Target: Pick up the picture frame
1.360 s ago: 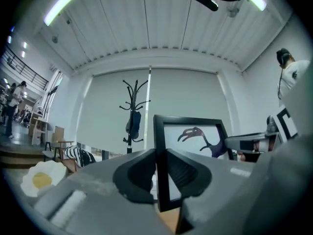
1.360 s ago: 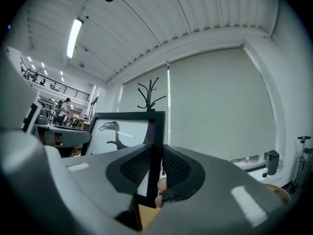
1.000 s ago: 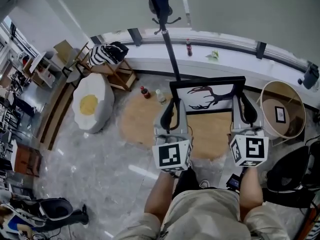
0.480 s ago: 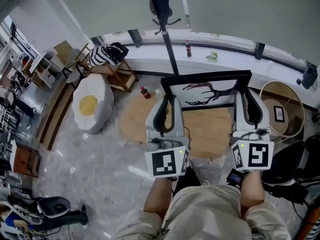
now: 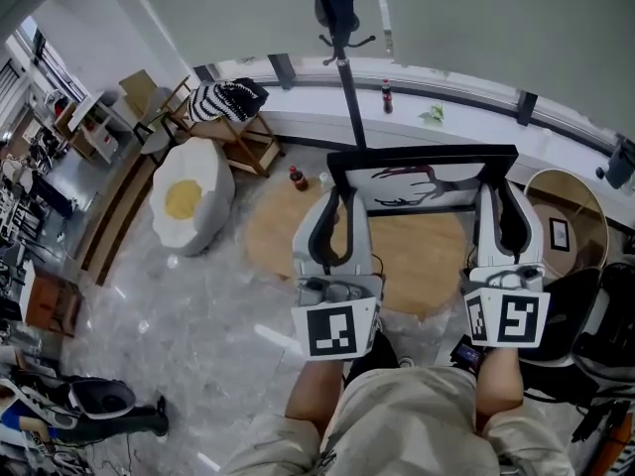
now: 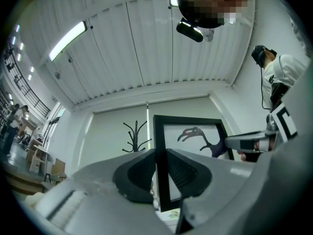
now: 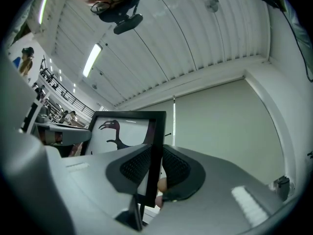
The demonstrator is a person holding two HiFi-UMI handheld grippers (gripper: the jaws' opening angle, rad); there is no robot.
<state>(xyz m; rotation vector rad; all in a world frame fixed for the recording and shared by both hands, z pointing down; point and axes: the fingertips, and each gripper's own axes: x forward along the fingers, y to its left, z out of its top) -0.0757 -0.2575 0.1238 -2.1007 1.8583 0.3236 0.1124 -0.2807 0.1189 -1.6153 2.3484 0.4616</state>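
Gripping the frame [image 5: 422, 184] by its two sides, the left tongs [image 5: 340, 201] and right tongs [image 5: 499, 198] hold it up above the rug [image 5: 278, 238], so the pick-up looks nearly done and next needs both squeezes kept tight and level.

The picture frame [image 5: 417, 184] sits between left gripper [image 5: 339, 201] and right gripper [image 5: 499, 201], over the round mat [image 5: 407, 266], with the coat stand [image 5: 347, 92] seemingly behind.
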